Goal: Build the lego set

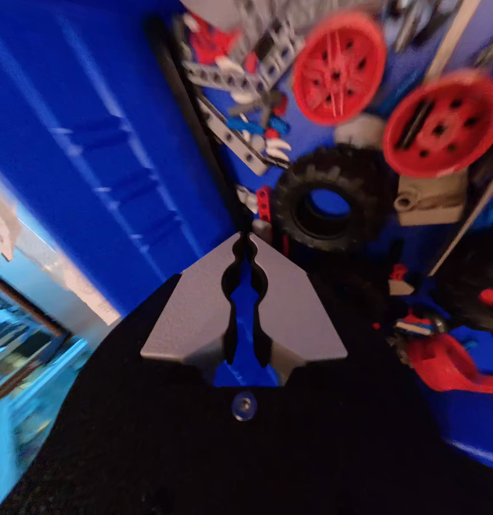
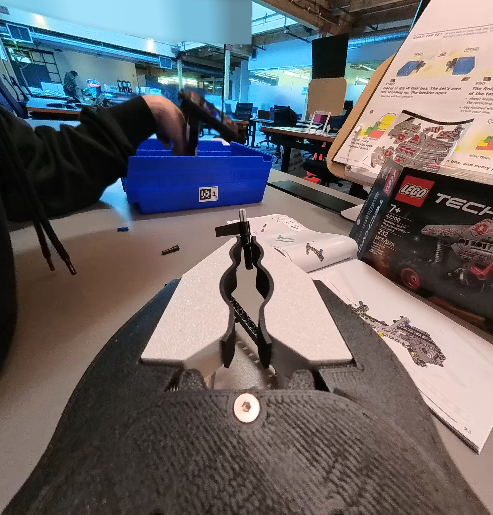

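Two red wheels (image 1: 338,67) blurred in blue bin (image 1: 100,139), left gripper (image 1: 245,237) jaws pressed together, right gripper (image 2: 246,245) jaws pinching black pin (image 2: 245,237).

Tilted instruction board (image 2: 423,92) behind the grey table (image 2: 105,278); office chairs (image 2: 243,111) far off

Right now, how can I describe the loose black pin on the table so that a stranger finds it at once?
Start at the blue bin on the grey table. In front of it lie two small parts: a blue piece and, nearer the right gripper, the black pin. It alone is black and lies free, ungripped.
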The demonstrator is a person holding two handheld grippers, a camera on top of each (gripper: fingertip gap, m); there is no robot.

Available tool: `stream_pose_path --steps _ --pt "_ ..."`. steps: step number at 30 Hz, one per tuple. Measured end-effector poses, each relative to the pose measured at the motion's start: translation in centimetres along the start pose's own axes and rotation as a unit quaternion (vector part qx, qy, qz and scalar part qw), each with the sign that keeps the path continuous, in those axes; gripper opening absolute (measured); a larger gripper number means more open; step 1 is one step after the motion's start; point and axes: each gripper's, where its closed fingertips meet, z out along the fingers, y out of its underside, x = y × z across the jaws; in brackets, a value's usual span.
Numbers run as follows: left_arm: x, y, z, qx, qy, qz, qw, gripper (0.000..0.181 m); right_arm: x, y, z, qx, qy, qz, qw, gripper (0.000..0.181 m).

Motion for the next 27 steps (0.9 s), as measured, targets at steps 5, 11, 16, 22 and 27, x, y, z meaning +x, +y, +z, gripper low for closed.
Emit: stream_pose_path --steps 5,11,16,22,27 --pt "2.4 -0.2 0.3 0.010 0.065 0.049 0.997 0.000 0.0 0.0 0.0 0.001 0.000 0.001 1.000 0.004" --pt "4.1 -3.3 -3.6 0.167 0.172 0.037 0.970 0.000 -0.1 0.0 0.0 0.000 -0.002 -0.001 1.000 0.004" --pt "0.7 1.7 -5.2 0.131 0.101 -0.007 0.986 0.000 -0.1 0.1 0.0 -0.002 -0.004 -0.001 1.000 0.004" --pt "1.8 5.2 -4.8 0.053 0.075 0.038 0.995 0.000 -0.2 0.2 0.1 -0.006 -0.005 -0.002 1.000 0.004" --pt "2.3 6.6 -1.6 -0.067 0.065 0.082 0.992 0.000 -0.3 0.2 0.2 -0.008 -0.004 -0.008 1.000 0.004"
